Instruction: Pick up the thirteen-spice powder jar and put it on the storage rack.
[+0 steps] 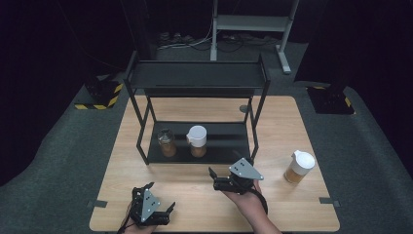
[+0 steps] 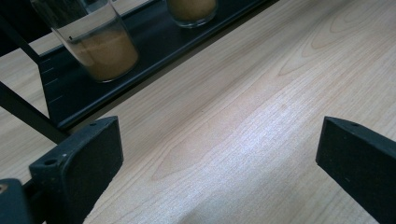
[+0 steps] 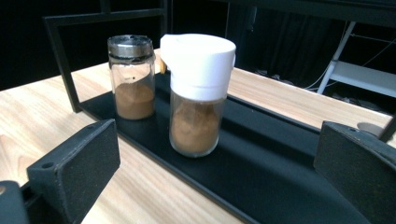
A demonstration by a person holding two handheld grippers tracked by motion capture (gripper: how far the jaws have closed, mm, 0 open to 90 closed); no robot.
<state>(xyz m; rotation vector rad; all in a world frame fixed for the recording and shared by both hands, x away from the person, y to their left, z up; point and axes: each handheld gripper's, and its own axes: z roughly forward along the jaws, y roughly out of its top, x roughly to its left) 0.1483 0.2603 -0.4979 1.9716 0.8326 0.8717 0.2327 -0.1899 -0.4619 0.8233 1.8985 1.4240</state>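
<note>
Nearest in the high view, the left gripper (image 1: pixel 158 202) hovers low over the near left part of the table (image 1: pixel 287 122), jaws spread wide with only bare wood between them in its own view. Right of it and a little farther in, the right gripper (image 1: pixel 221 175) sits in a hand (image 1: pixel 248 197) just in front of the rack (image 1: pixel 141 117), its jaws also spread and holding nothing. In the right gripper view they point at the white-capped jar (image 3: pixel 198 93), which stands upright on the rack's black lower shelf (image 3: pixel 280 154), apart from the jaws. Just left of it on the same shelf stands a metal-lidded jar (image 3: pixel 133 77), near but not touching. Both hold brown powder. A third jar (image 1: pixel 298 166), white-capped too, stands alone on the table at the right, well apart from the rack.
</note>
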